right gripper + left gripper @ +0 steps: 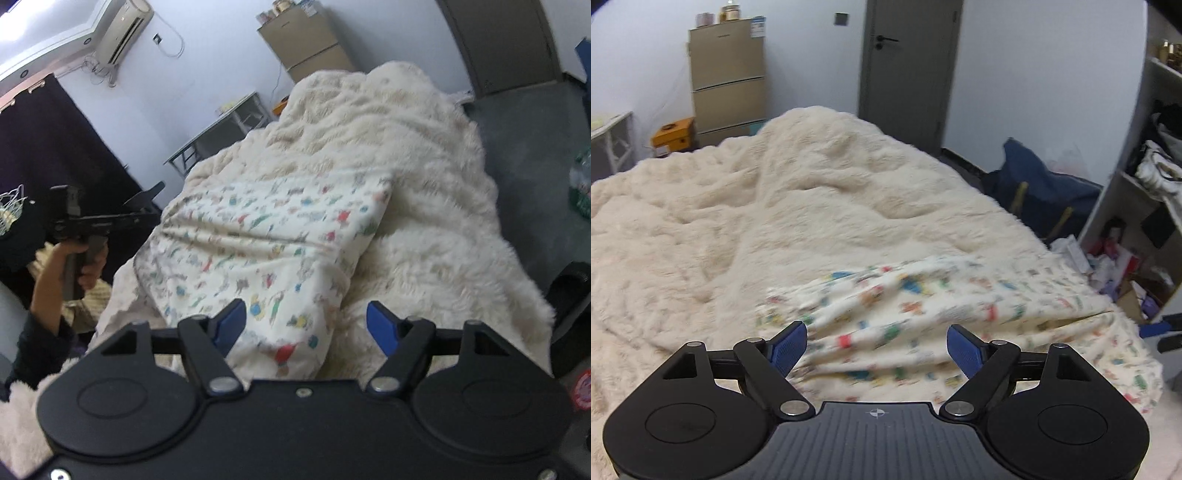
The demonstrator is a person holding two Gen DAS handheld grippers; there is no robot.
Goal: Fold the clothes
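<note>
While both tongs stand wide and hold nothing, I read the garment (266, 236) as lying on the bed (424, 177), partly folded, its printed cloth spread flat over the fleecy blanket (775, 192). From my right tongs (306, 325) it runs straight ahead and a little left, long axis pointing away from me, with its near corner just under and between the open jaws. From my left tongs (875, 347) the same garment (923, 306) lies ahead and to the right, long axis running across the view, with a loose layered edge near the jaws. The left tongs (107, 218) show in the right view off the garment's left side, held in a hand (86, 258), apart from the cloth. My judgement: the right tongs are nearer, so the near corner is theirs to pinch first.
</note>
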